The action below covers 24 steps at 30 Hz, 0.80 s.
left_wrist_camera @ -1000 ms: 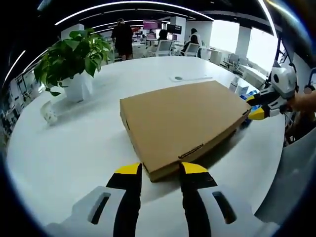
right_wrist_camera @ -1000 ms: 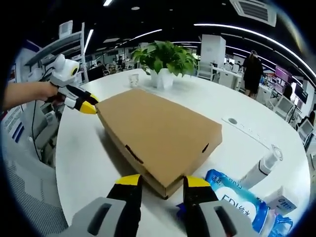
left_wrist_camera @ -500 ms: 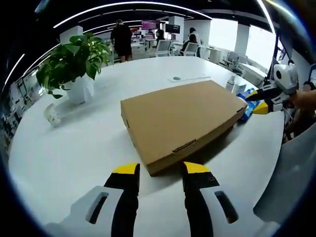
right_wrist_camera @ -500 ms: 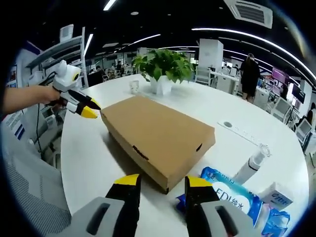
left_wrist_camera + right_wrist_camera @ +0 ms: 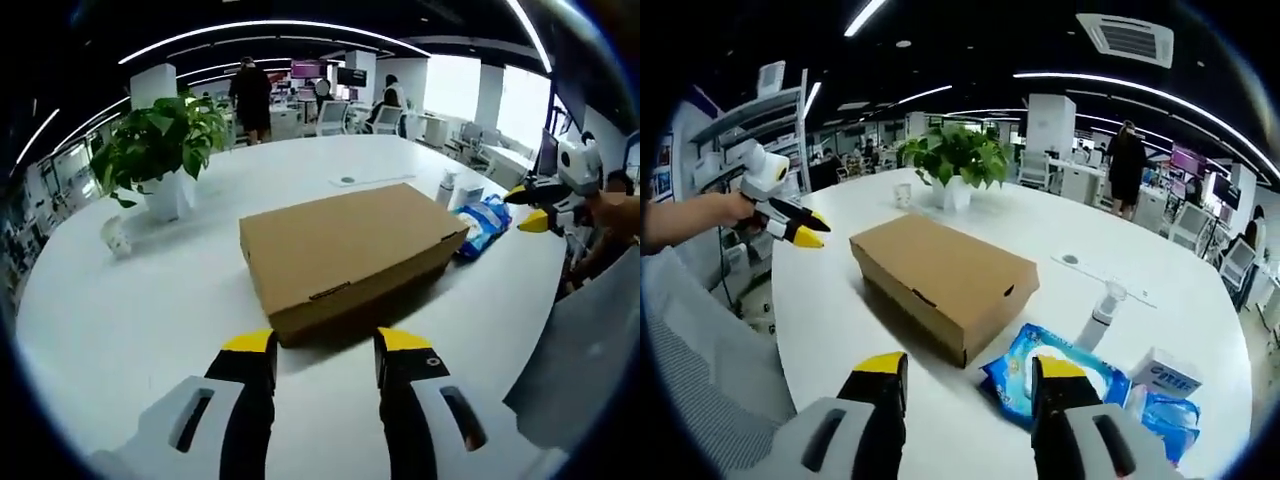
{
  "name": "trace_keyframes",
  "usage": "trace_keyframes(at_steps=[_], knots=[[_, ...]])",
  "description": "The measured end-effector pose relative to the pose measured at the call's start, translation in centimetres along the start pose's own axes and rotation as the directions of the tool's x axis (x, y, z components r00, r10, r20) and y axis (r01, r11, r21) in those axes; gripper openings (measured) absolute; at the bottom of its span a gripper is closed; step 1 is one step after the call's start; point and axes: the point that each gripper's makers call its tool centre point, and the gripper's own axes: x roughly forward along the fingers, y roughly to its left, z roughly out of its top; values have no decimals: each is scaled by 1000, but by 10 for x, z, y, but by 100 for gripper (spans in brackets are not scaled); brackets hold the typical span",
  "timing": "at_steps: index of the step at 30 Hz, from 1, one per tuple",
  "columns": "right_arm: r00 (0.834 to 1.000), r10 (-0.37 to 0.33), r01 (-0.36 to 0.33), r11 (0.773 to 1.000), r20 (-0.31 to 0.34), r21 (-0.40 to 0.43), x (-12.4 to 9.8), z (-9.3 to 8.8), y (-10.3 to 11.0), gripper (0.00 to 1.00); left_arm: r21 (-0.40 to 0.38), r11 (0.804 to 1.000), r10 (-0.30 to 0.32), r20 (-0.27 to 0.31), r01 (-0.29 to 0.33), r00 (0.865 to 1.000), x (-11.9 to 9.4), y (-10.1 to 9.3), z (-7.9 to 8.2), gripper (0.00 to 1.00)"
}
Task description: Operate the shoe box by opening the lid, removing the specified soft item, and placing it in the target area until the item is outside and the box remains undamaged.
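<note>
**Two grippers stand off a shut shoe box**

Two yellow-tipped grippers face one closed cardboard shoe box [image 5: 345, 255] from opposite ends on a round white table [image 5: 130, 310]; the lid is down and nothing has been taken out; the soft item is presumably inside, unseen. In the left gripper view, the left gripper [image 5: 325, 345] has its jaws parted and empty, the box's near short end with its slot tab lying just ahead between them, not touched; the box's long axis runs away from this tool toward the right gripper [image 5: 540, 208], which hangs beyond the far end, off the table edge. In the right gripper view, the right gripper [image 5: 970, 368] is likewise spread and bare, with a corner of the box [image 5: 945, 275] ahead and slightly left, near but apart. The left gripper [image 5: 800, 228] hovers off the box's far end, held in a hand [image 5: 725, 208]. A blue wipes pack [image 5: 1055, 375] lies just beside the box on the right gripper's side; a spray bottle [image 5: 1102, 305] stands past it; a potted plant [image 5: 160, 150] stands beyond the box. By this reading the left gripper sits squarer to the tabbed end, so the lid lift likely starts there.
</note>
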Motion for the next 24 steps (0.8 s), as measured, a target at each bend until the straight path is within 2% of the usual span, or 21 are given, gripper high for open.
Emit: trace_keyframes(at_steps=[3,10,16,24], knots=[[1000,-13,13,1000,5,19,-13,-5,-1,51,-17,1000,-20,18,20,1000,-7,-19,1,43],[998,-66,66,997,12,46,-43,-15,-8,58,11,999,-50,56,50,997,-24,-50,5,47],[992,-122,121,992,12,46,-67,-24,-15,63,19,999,-47,98,45,994,-42,-66,8,53],[987,-158,158,986,6,62,-99,-39,-15,73,33,999,-20,104,16,994,-61,-81,-6,64]])
